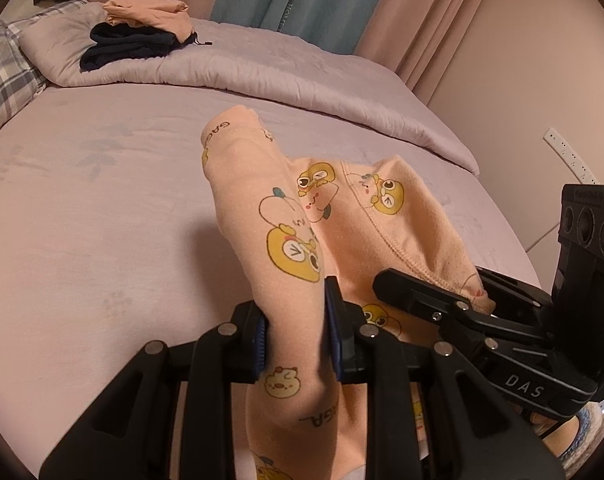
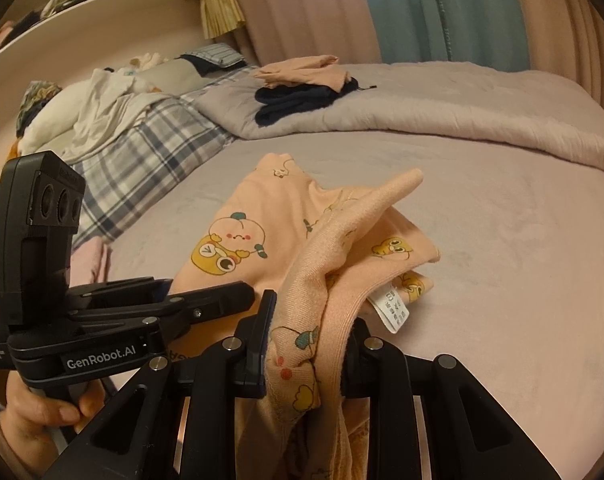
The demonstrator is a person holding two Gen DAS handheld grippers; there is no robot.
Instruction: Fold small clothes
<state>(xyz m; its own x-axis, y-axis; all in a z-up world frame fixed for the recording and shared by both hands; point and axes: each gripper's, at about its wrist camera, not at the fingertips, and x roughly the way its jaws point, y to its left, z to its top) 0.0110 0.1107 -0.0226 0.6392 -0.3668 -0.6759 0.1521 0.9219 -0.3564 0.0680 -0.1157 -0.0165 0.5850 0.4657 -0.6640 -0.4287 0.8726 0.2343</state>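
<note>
Left gripper (image 1: pixel 295 332) is pinching a fold of the peach cartoon-print garment (image 1: pixel 285 220) between narrow jaws; right gripper (image 2: pixel 306 344) is clamping another bunched edge; garment is hanging above the bed (image 1: pixel 101 200), far end resting on the sheet.

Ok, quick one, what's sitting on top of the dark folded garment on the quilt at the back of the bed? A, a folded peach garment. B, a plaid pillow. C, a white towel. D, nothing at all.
A: a folded peach garment lies on top of the dark folded garment on the lilac quilt, seen in both wrist views.
</note>
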